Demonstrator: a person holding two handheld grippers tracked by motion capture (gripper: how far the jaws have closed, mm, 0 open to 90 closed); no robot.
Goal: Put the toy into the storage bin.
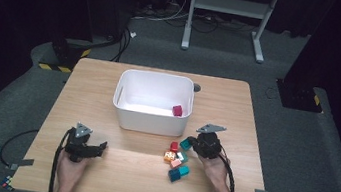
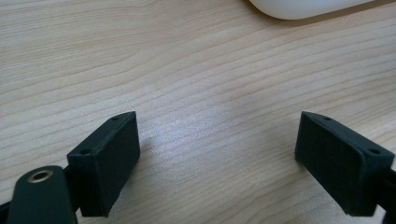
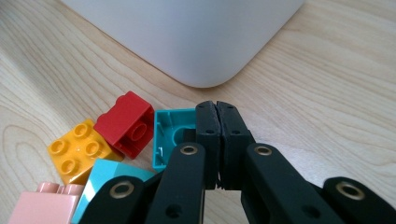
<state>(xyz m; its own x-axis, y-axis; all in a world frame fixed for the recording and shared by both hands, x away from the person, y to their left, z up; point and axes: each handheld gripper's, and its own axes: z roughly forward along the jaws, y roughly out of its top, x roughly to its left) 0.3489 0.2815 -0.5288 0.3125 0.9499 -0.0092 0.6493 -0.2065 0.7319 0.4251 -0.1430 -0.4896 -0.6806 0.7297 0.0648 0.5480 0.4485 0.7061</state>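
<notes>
Right gripper [image 3: 217, 109]: jaws pressed together with no gap. The teal brick [image 3: 170, 135] lies on its side with its hollow underside showing; its wall appears to be pinched between the tips, though the black jaws hide the contact.
Teal brick, place: on the table [image 1: 109, 87], just in front of the white bin [image 1: 151, 118], beside a red brick [image 3: 125, 123].
Left gripper [image 2: 219, 149]: jaws wide apart over bare wood, nothing between them.
Other bricks: an orange brick [image 3: 79, 149] and a pink brick [image 3: 44, 205] close by.
Bin: a red block [image 1: 177, 110] inside.
</notes>
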